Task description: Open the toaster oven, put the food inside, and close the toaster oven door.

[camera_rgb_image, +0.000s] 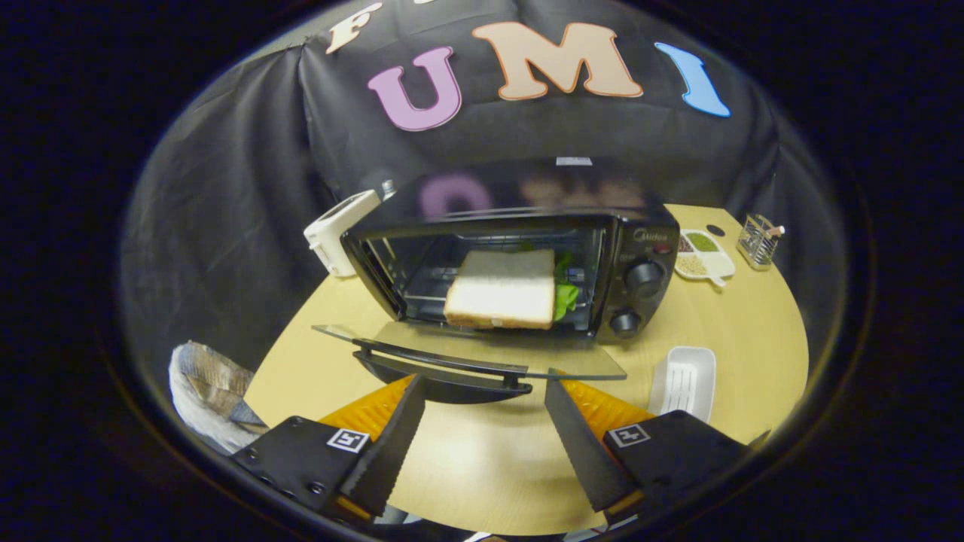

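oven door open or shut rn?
Open. The glass door lies folded down flat in front of the toaster oven, handle toward the open gripper, and the sandwich shows directly on the rack inside.

Sandwich [501, 299] inside open toaster oven [520, 260]

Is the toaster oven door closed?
No, the door hangs open and flat, with the sandwich inside and the open claw just before it.

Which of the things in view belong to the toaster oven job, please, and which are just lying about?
Job:
toaster oven
its door, folded down open
sandwich, inside the oven
gripper, jaws open, empty, just short of the door

Lying about:
white tray
divided dish of grains
clear holder
white appliance
crumpled foil
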Available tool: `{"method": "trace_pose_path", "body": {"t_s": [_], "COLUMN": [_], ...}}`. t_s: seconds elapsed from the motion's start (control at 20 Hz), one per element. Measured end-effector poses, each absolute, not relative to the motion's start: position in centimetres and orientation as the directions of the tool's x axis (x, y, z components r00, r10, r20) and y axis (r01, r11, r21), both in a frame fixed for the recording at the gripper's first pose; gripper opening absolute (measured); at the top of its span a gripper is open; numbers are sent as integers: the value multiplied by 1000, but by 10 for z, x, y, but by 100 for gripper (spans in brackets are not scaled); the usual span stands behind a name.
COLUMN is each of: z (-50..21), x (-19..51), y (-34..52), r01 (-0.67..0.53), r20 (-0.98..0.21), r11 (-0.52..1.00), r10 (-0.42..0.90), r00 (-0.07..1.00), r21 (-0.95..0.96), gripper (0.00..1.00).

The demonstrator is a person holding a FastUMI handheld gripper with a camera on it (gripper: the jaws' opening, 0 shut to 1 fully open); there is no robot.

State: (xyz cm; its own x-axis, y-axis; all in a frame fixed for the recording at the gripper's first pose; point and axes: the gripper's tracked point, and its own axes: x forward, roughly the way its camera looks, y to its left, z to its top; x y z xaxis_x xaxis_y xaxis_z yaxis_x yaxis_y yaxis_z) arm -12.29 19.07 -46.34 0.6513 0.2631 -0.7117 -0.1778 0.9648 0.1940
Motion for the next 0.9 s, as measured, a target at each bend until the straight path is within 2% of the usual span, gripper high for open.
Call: {"method": "trace_pose_path", "body": {"t_s": [0.25, 0.5, 0.9], "z": [-439, -430, -411], "x": [-88, -59, -49], "y": [195, 184, 158], "r01": [-175, -159, -114], "r20": [-651, -609, -560], "r11": [965, 981, 990], "r10": [260, 195, 139], "r00": [713, 769, 817], "r21": [194, 113, 80], "gripper": [100, 100, 99]}}
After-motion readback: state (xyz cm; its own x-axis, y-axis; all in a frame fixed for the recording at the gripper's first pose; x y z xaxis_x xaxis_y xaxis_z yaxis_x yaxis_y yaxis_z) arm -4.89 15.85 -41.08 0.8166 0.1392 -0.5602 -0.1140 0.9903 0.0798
